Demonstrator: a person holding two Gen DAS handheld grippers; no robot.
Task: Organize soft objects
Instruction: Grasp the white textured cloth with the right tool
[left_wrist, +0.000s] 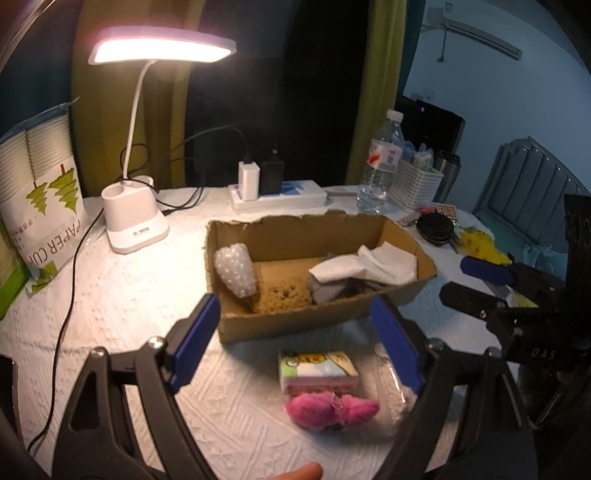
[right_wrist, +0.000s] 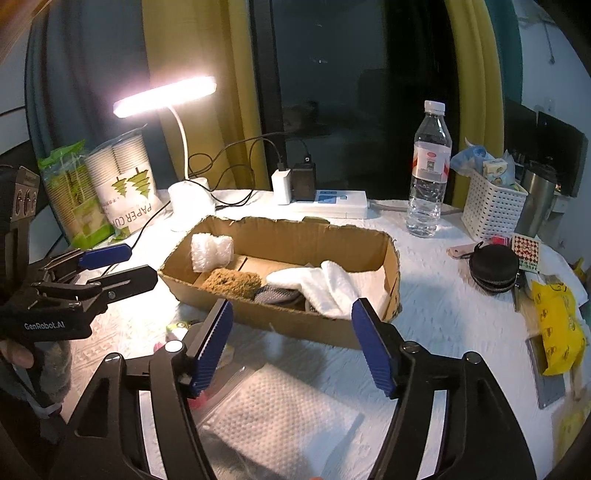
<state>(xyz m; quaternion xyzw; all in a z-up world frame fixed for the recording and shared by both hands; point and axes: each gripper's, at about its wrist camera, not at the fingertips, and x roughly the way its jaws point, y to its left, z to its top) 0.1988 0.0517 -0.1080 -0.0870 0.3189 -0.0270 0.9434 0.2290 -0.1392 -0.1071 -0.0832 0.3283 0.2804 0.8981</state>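
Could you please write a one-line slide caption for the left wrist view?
Open left gripper hovers above a tissue pack and pink plush beside the cardboard box.

The cardboard box (right_wrist: 280, 317) is matt brown corrugated board with a rough, torn upper rim. Inside it, at the lamp-side end, lies a white bubble-textured roll (right_wrist: 211, 252); just beside that sits a coarse, porous tan sponge (right_wrist: 231, 282), then a grey knitted cloth (right_wrist: 275, 295) under soft white folded cloths (right_wrist: 325, 284). In front of the box, a fluffy pink plush (left_wrist: 332, 410) touches a glossy printed tissue packet (left_wrist: 317, 371), and an embossed white paper pad in a clear shiny plastic bag (right_wrist: 280, 413) lies nearby. The table (left_wrist: 122, 295) under the box wears a white embossed paper covering. Each claw shows matt black plastic arms and ribbed blue pads (right_wrist: 373, 347).
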